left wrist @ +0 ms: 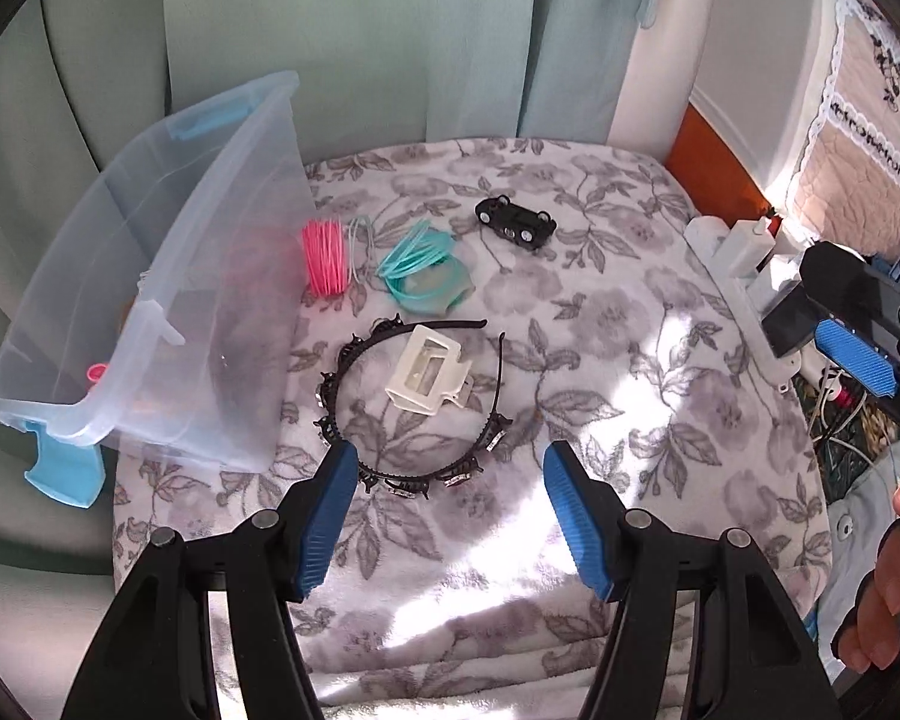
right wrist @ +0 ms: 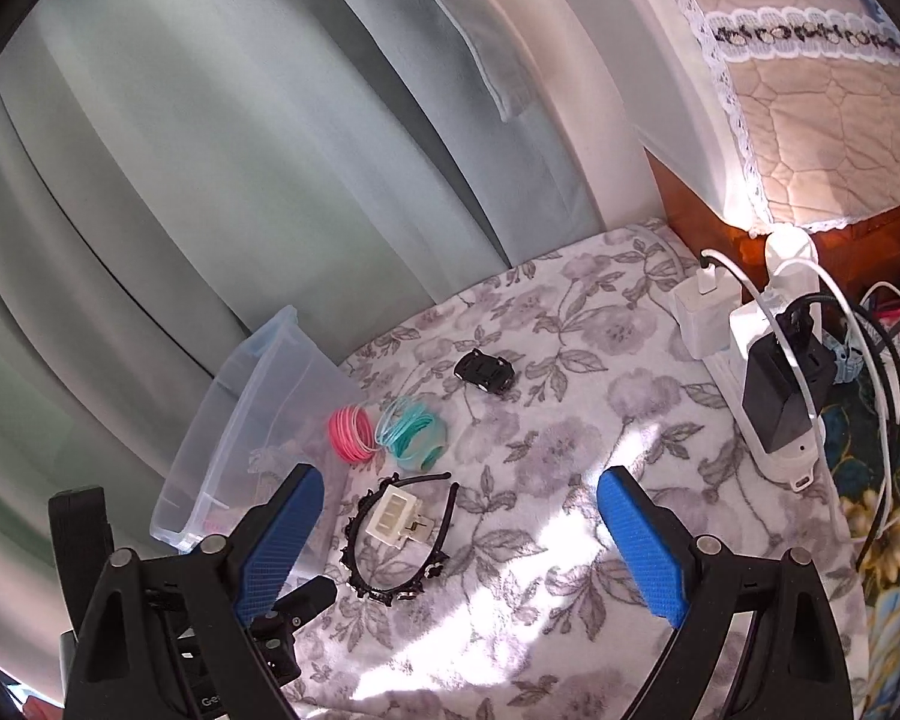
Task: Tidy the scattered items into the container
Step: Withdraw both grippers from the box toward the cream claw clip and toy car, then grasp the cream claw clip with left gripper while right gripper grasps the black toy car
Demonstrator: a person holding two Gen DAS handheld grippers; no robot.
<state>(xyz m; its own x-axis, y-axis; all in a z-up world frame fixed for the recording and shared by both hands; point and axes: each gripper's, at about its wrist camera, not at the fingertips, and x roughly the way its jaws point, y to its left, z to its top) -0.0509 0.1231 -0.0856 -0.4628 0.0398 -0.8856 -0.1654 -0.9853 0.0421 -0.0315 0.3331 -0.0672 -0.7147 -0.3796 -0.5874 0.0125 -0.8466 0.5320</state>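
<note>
Both tools, left (left wrist: 444, 516) and right (right wrist: 459, 540), gape wide over a floral blanket (left wrist: 570, 312); green curtains (right wrist: 210, 150) behind, power strip (right wrist: 774, 396) at its right edge.

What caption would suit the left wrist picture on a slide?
Open left tool hovers over a black headband and white hair clip, beside a clear bin.
</note>
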